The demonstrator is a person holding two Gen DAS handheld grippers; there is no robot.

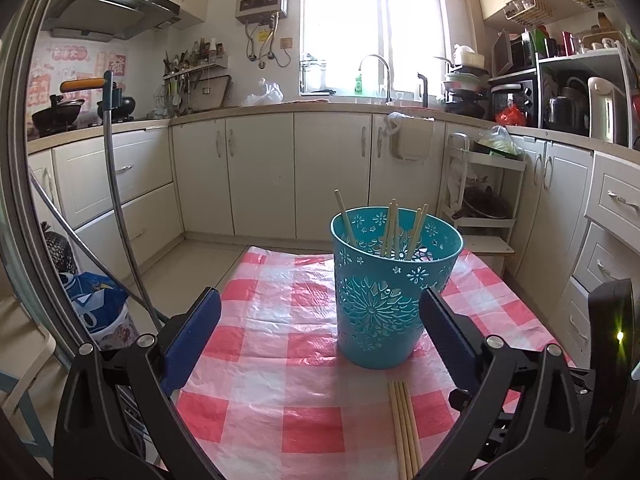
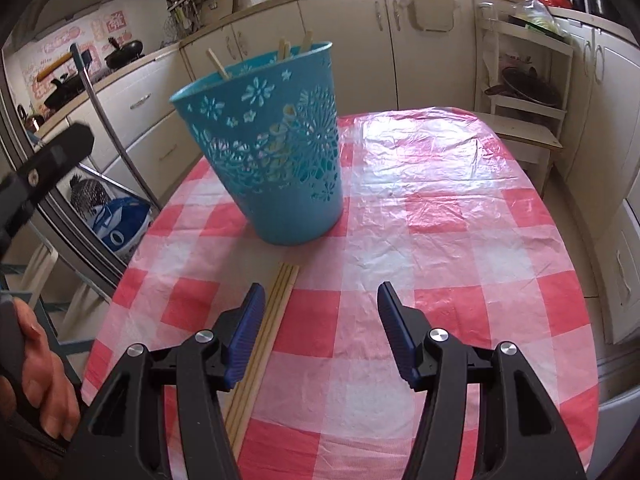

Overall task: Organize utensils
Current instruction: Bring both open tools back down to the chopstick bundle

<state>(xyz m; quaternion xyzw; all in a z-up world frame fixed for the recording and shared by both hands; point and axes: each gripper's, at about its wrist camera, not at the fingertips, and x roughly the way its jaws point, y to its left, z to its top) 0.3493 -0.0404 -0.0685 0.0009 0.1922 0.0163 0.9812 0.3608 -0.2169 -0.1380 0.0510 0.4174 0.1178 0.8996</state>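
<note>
Right gripper (image 2: 320, 332), blue-padded jaws apart and empty, hovers just right of four loose pale wooden chopsticks (image 2: 264, 332) lying side by side on the red-and-white checked plastic tablecloth (image 2: 440, 240), probably lining up a pick. Left gripper (image 1: 320, 332), jaws also apart, flanks the perforated teal plastic holder (image 1: 384, 288), likely to steady it. About five chopsticks stand inside.
</note>
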